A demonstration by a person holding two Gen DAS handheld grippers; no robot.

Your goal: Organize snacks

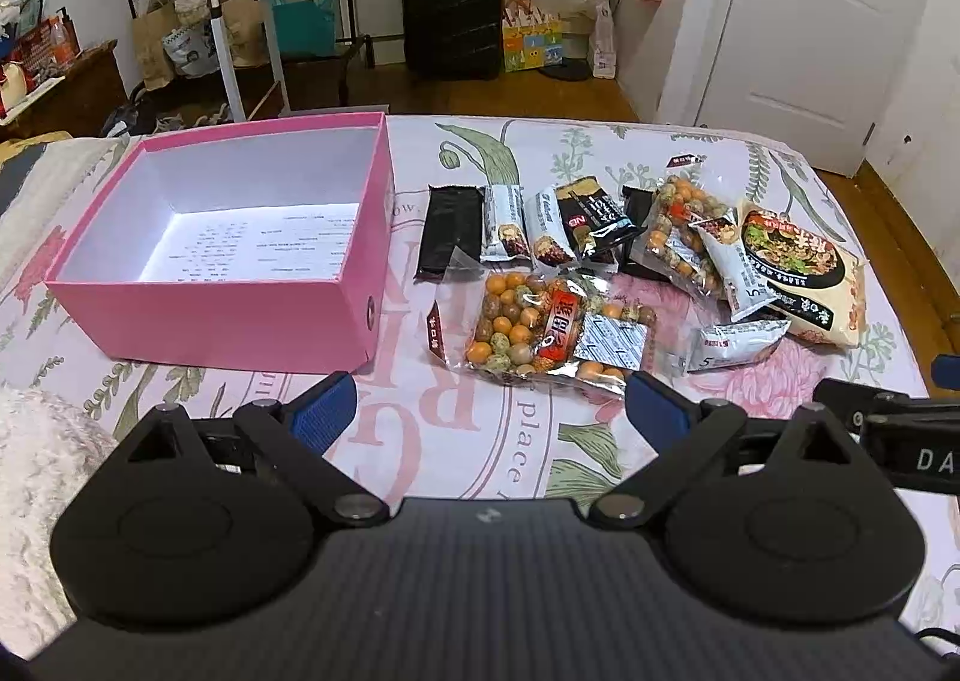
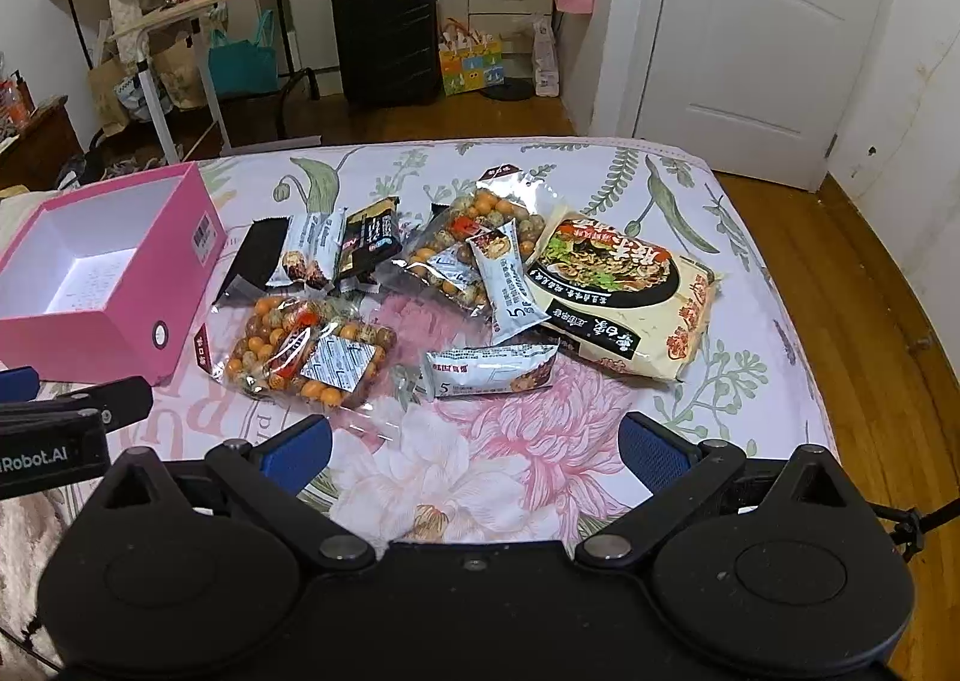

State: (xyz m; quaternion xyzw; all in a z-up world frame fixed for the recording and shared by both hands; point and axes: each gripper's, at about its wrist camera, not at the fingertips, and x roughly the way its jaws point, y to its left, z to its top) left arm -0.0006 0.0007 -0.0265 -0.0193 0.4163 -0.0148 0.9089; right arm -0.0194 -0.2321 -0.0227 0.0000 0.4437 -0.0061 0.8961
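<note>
A: Status, L wrist view, left to right?

B: Pink box (image 1: 240, 261) at centre-left of frame, lid off, white inside, only a printed sheet on its floor. It sits on the floral bed sheet (image 1: 420, 441). Just right of the box: black wrapper (image 1: 450, 231), then two white bars (image 1: 528, 234) side by side, then a dark packet (image 1: 594, 216). Below those, mid-frame, near bag of coated nuts (image 1: 552, 330). Further right, second nut bag (image 1: 678, 237), with a white sachet (image 1: 732, 273) partly on it. A noodle pack (image 1: 804, 267) is at far right, and a loose white sachet (image 1: 735, 345) below it.

A: L gripper?

B: Left gripper (image 1: 489, 411) at bottom of frame, blue fingers (image 1: 324, 411) spread wide, nothing between them, above the sheet, short of the snacks.

A: R wrist view?

B: Box (image 2: 114, 291) at left edge. Near nut bag (image 2: 309, 348) lower centre-left, loose sachet (image 2: 489, 372) centre, noodle pack (image 2: 624, 297) centre-right. Right gripper (image 2: 474, 447) at bottom, fingers (image 2: 657, 453) released, wide apart, empty. All snacks are outside the box.
</note>
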